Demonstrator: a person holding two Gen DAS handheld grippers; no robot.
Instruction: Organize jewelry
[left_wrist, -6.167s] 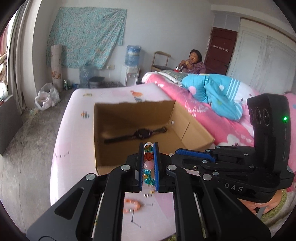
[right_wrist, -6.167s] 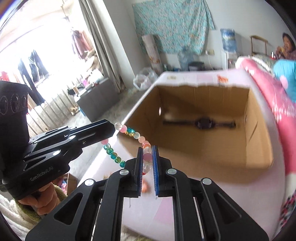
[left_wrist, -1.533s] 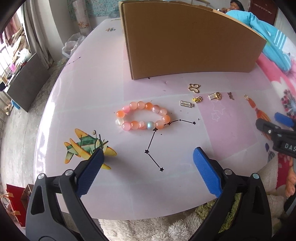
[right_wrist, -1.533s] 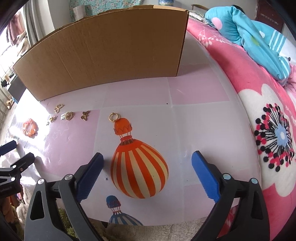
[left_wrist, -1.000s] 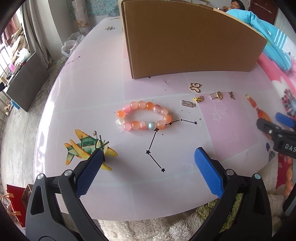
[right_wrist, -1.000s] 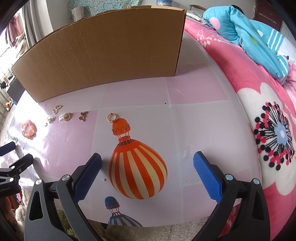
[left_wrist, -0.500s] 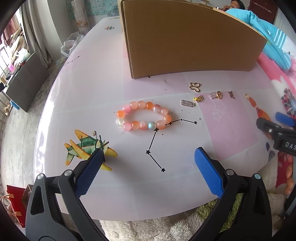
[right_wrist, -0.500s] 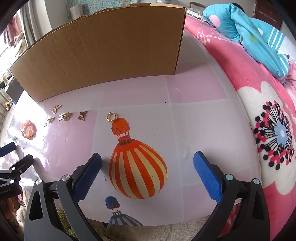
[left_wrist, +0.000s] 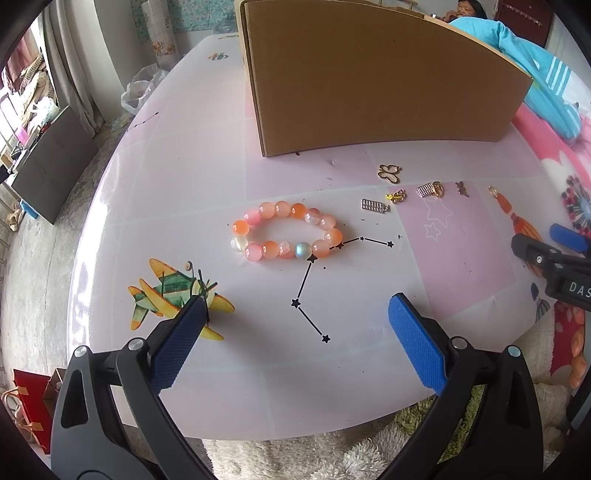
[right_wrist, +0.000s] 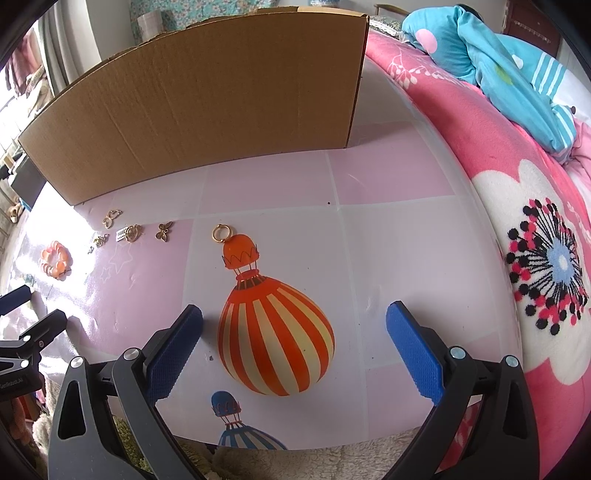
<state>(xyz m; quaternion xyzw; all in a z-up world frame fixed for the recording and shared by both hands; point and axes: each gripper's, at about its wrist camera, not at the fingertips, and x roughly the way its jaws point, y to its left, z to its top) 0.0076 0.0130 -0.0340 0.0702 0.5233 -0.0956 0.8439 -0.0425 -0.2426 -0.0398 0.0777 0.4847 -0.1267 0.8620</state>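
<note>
- Orange, pink and pale glassy beads make up the bracelet (left_wrist: 283, 235), which lies flat in a closed loop on the worktop (left_wrist: 184, 184), ahead of the left tongs (left_wrist: 295, 325) and between the lines of their two blue pads, untouched.
- One bead is milky white and one is grey-blue; the rest run from peach to deep orange.
- The left tongs are spread wide and hold nothing.
- To the right of the bracelet lie small gold charms (left_wrist: 390, 172) in a loose row, just before the cardboard box (left_wrist: 369, 81).
- A gold ring (right_wrist: 221, 233) lies apart from them, touching the top of a printed striped balloon, well ahead of the right tongs (right_wrist: 295, 325).
- The right tongs are also spread wide and empty.
- The letters "DAS" show on the right tool in the left wrist view; "GenRobot.AI" can be partly read on the left tool at the edge of the right wrist view.
- A pink flowered blanket (right_wrist: 517, 184) lies on the right.
</note>
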